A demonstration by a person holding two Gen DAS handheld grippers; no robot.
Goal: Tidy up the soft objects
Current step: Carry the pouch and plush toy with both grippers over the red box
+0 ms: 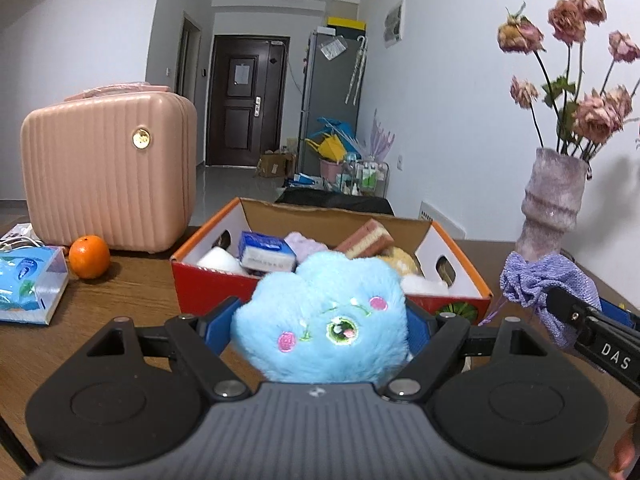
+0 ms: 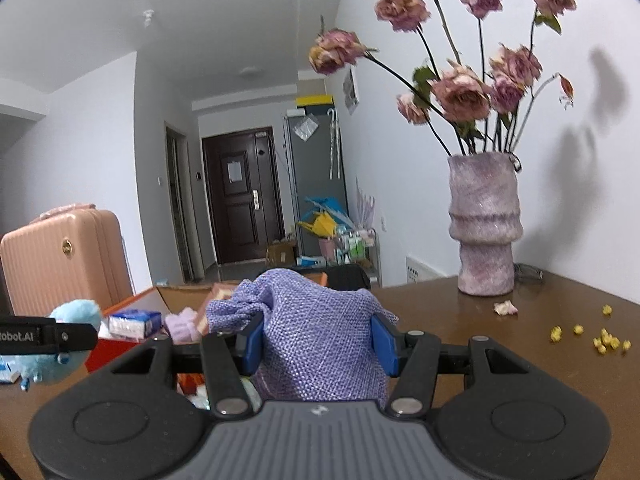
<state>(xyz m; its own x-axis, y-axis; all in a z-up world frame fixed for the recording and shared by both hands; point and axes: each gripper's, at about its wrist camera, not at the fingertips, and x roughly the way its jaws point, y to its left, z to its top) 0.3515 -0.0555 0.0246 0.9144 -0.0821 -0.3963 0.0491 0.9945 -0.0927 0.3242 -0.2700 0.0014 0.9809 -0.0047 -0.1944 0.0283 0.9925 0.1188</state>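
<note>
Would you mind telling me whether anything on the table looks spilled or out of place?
Yes: small yellow bits lie scattered on the bare table to the right of the vase, and a pale fallen petal lies near its base. They look shed from the dried flowers above. Nothing else stands out.

The letters "DAS" stand in white on the black arm of the right gripper point(image 1: 576, 312), at the right side of the left wrist view. The letters "obot.AI" stand in white on the black arm of the left gripper point(image 2: 60, 336), at the left side of the right wrist view. Other print is too blurry to read.
</note>
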